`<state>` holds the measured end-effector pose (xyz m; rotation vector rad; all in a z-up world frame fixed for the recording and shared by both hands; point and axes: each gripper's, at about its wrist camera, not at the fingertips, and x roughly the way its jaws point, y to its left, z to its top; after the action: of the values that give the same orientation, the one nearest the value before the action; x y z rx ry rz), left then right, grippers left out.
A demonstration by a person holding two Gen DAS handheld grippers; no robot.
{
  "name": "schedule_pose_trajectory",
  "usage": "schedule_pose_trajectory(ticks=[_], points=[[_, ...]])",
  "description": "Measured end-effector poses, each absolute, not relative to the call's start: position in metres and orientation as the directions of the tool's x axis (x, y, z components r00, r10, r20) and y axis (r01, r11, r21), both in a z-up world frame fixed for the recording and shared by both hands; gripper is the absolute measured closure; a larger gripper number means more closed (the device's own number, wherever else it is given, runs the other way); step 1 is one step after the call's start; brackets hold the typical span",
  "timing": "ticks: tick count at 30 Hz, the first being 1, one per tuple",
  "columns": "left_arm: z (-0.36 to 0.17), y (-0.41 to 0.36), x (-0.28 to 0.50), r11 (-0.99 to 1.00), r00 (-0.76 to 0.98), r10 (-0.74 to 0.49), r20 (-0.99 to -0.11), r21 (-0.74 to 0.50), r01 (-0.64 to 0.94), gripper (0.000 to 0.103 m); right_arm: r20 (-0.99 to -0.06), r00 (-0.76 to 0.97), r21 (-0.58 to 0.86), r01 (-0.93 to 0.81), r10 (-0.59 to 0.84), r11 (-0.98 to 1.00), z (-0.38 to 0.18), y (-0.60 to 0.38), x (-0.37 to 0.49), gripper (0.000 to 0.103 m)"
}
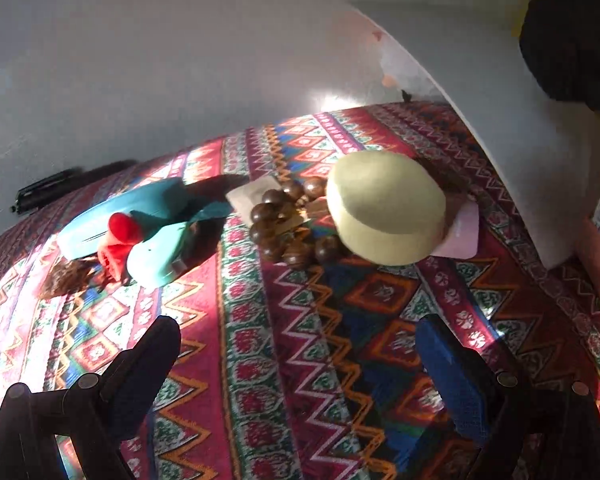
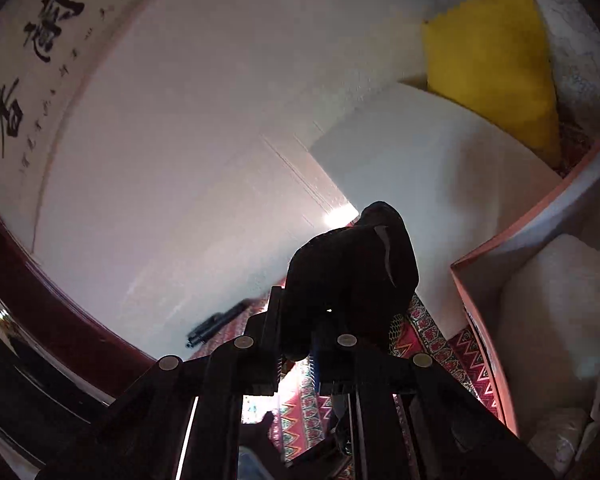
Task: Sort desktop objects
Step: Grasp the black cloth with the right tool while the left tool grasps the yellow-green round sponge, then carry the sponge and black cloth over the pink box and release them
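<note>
**Right gripper lifts a dark item as the left waits over the cluttered cloth**

While the right gripper (image 2: 300,344) is clamped narrow on a dark, rounded, soft-looking object (image 2: 352,276), held up against the pale wall and too silhouetted to identify, the left gripper (image 1: 300,356) hangs empty with its fingers spread wide above the red, zigzag-patterned woven tablecloth (image 1: 260,360). Ahead of the left gripper, across a bare stretch of cloth, the objects left to sort lie in a loose row. A pale yellow-green round lidded box (image 1: 384,208) sits slightly right of the gripper's centre line, resting on a flat pink card (image 1: 466,236). A string of dark brown wooden beads (image 1: 288,220) lies touching the box's left side, partly over a small tan rectangular piece (image 1: 248,196). Farther left is a teal plastic item with red parts (image 1: 140,228), its long axis running left to right across the view. A black pen-like object (image 1: 48,192) lies at the cloth's far left edge. An open cardboard box (image 2: 500,248), a likely drop point for the held object, stands just right of the right gripper. The left gripper is judged the nearer one for the round box, which needs a straight forward reach and a spread about as wide as the fingers now stand.
</note>
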<state>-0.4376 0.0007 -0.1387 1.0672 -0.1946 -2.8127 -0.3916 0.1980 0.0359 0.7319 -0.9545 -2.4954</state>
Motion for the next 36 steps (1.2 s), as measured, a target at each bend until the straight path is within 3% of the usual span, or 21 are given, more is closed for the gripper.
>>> schedule_pose_trajectory(ticks=[5,10,11,12,13,20,30,36], points=[[-0.141,0.037,-0.496,-0.977,-0.739,-0.170,-0.652,0.209,0.041,0.005,-0.230,-0.833,0.690,0.225,-0.503,-0.688,0.070,0.217,-0.357,0.093],[-0.135,0.027,-0.536,-0.986,-0.723,-0.166,-0.671,0.098,0.136,0.005,-0.202,-0.844,0.682,0.242,-0.497,-0.690,0.082,0.227,-0.348,0.092],[-0.137,0.022,-0.541,-0.988,-0.713,-0.147,-0.686,0.067,0.139,0.008,-0.205,-0.842,0.687,0.240,-0.499,-0.686,0.081,0.227,-0.351,0.092],[-0.142,0.018,-0.547,-0.991,-0.692,-0.111,-0.713,0.030,0.128,0.026,-0.207,-0.840,0.692,0.237,-0.502,-0.682,0.079,0.228,-0.353,0.092],[-0.148,0.015,-0.550,-0.994,-0.673,-0.078,-0.736,0.003,0.112,0.025,-0.209,-0.837,0.698,0.234,-0.505,-0.677,0.077,0.228,-0.356,0.092],[-0.124,0.002,-0.484,-0.986,-0.712,0.042,-0.701,-0.144,0.084,0.025,-0.130,-0.856,0.711,0.271,-0.500,-0.649,0.086,0.247,-0.337,0.093],[0.010,0.027,-0.333,-0.980,-0.882,0.141,-0.449,-0.193,-0.059,0.025,0.015,-0.919,0.671,0.302,-0.395,-0.677,0.113,0.280,-0.226,0.092],[0.070,0.090,-0.287,-0.956,-0.898,0.288,-0.332,-0.155,-0.250,0.025,0.073,-0.982,0.645,0.179,-0.173,-0.743,0.118,0.326,-0.170,0.092]])
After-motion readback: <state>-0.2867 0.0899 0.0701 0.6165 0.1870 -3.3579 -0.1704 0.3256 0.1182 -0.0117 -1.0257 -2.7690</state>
